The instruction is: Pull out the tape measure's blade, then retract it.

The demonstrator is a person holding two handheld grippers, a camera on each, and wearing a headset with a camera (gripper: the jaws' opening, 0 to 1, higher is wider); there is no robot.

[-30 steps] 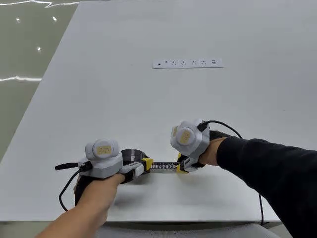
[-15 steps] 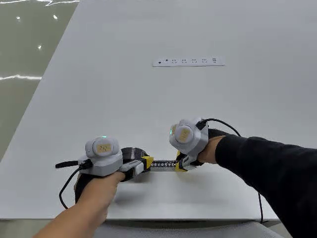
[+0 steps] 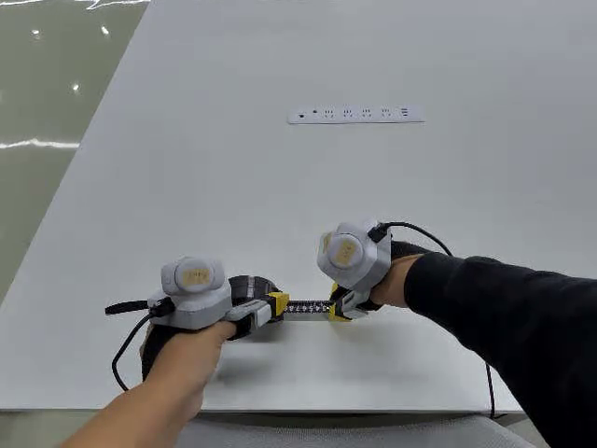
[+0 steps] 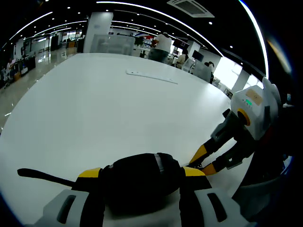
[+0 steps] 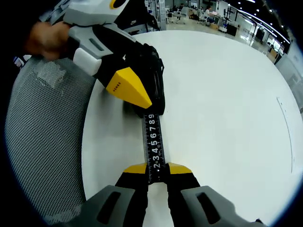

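Note:
A black tape measure case [image 3: 252, 291] [image 4: 142, 182] [image 5: 152, 75] lies near the front edge of the white table, with my left gripper [image 3: 266, 311] [image 4: 142, 176] shut on it. A short length of black blade with white numbers [image 3: 308, 306] [image 5: 152, 144] runs from the case to the right. My right gripper [image 3: 337, 312] [image 5: 154, 171] is shut on the blade's free end, its yellow-tipped fingers [image 5: 135, 169] pressed on either side. In the left gripper view the right gripper [image 4: 208, 161] comes in from the right, close to the case.
A white power strip [image 3: 354, 115] [image 4: 151, 76] lies flat further back on the table [image 3: 280, 187]. The table's front edge [image 3: 280, 409] runs just under both hands. A mesh chair back [image 5: 42, 142] sits beside the table in the right gripper view. Several people stand far off [image 4: 163, 45].
My right gripper has moved left toward the case, and the visible length of blade between the two grippers has grown shorter. The left gripper has stayed put.

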